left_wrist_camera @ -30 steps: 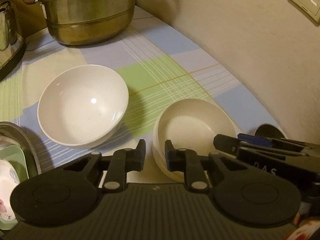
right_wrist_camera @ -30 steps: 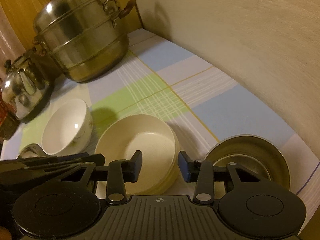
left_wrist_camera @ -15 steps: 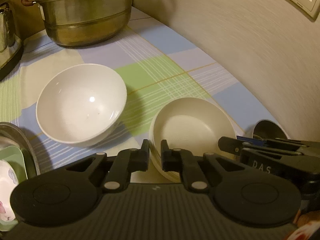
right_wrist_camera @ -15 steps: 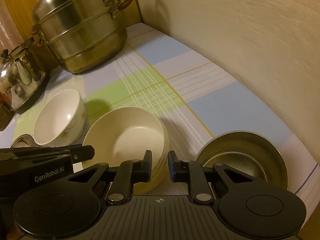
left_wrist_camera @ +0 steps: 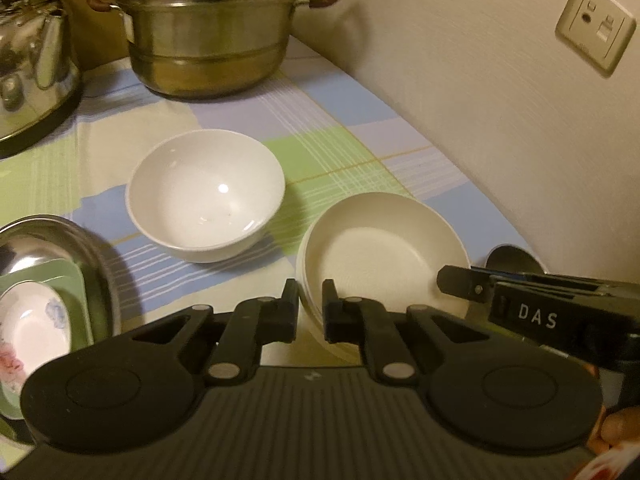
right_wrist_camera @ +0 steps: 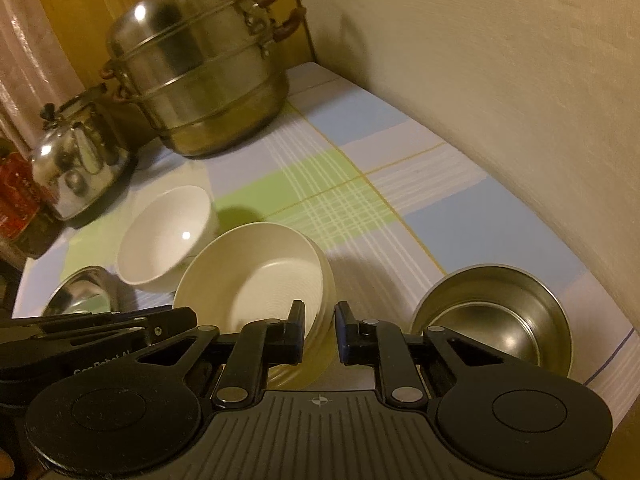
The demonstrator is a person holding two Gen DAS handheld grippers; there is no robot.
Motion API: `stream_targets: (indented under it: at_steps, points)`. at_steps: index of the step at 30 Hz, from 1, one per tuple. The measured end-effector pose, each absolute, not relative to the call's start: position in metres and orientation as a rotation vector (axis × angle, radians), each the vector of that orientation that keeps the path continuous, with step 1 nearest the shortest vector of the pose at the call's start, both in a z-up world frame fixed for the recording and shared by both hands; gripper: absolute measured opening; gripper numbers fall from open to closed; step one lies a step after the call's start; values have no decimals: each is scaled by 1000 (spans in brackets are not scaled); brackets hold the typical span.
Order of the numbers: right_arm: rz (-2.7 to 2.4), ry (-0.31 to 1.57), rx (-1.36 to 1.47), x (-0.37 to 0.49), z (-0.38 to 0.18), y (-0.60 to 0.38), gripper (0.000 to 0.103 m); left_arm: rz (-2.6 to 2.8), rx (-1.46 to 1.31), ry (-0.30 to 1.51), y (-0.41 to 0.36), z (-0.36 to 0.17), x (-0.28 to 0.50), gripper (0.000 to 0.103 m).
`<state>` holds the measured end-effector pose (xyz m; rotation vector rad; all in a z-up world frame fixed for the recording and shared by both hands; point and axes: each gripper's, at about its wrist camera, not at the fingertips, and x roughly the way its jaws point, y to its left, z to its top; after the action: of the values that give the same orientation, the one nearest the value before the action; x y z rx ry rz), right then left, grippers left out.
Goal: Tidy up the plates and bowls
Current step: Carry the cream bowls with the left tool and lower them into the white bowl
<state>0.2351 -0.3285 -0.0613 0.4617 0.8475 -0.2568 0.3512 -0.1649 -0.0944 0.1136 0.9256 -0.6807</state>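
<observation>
A stack of cream ribbed bowls (left_wrist_camera: pixel 384 256) sits on the checked cloth between my two grippers. My left gripper (left_wrist_camera: pixel 310 296) is shut on the stack's near left rim. In the right wrist view, my right gripper (right_wrist_camera: pixel 320 320) pinches the right rim of the cream stack (right_wrist_camera: pixel 256 276), which looks slightly tilted. Each gripper shows in the other's view, the right gripper (left_wrist_camera: pixel 452 282) and the left gripper (right_wrist_camera: pixel 176 320). A glossy white bowl (left_wrist_camera: pixel 204 196) stands alone to the stack's left.
A steel tray (left_wrist_camera: pixel 92 256) at the near left holds a green plate (left_wrist_camera: pixel 60 284) and a flowered dish (left_wrist_camera: pixel 32 324). A steel bowl (right_wrist_camera: pixel 492 320) sits right of the stack. At the back stand a steamer pot (left_wrist_camera: pixel 208 40) and a kettle (left_wrist_camera: pixel 32 60). The wall runs along the right.
Both grippers' jaws have closed from apart onto the cream stack's rim. Both hands have drawn back and up a little, and the stack now looks tilted.
</observation>
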Motion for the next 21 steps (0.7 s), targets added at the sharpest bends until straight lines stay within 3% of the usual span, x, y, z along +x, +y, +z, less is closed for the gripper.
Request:
stream_targets:
  at_steps: [21]
  points:
    - [-127, 804, 475, 282, -13, -298, 16, -571, 0, 813, -108, -34, 376, 10]
